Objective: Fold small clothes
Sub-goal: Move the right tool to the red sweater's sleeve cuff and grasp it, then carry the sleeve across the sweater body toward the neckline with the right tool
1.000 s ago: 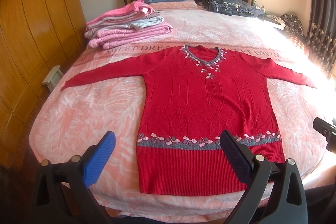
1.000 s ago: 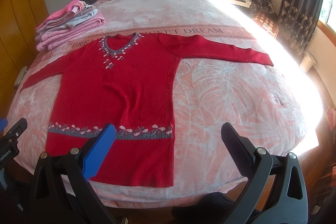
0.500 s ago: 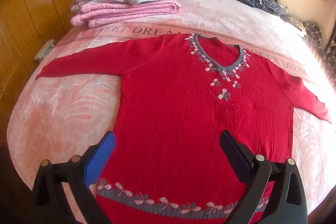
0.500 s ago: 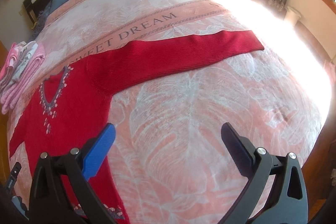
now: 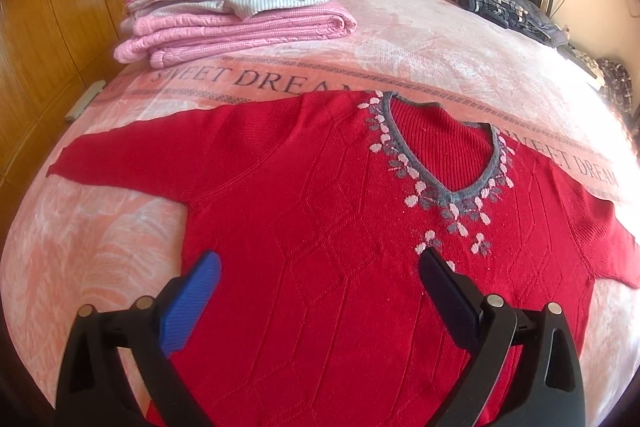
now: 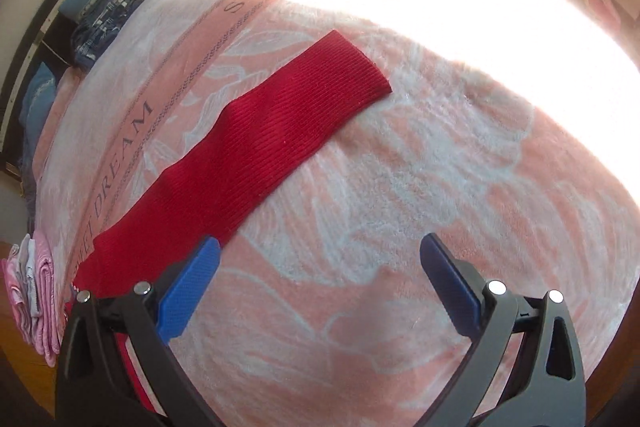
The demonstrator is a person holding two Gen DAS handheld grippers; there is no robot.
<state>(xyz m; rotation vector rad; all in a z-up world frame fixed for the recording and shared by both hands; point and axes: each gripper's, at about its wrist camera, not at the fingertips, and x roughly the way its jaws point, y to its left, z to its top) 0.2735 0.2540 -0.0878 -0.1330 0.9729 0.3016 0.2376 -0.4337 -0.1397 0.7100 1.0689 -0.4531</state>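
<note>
One red sweater point(image 5: 320, 227) flat; two claws, left claw point(image 5: 320, 263) and right claw point(image 6: 320, 247), agape.

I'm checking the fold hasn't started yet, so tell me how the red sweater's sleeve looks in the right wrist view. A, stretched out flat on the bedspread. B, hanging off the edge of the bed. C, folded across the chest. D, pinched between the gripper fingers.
A: the sleeve of the red sweater lies straight and flat on the bedspread, ahead of the open right gripper, which holds nothing.

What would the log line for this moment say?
red sweater: flat, unfolded | left gripper: open above chest | right gripper: open near sleeve
</note>
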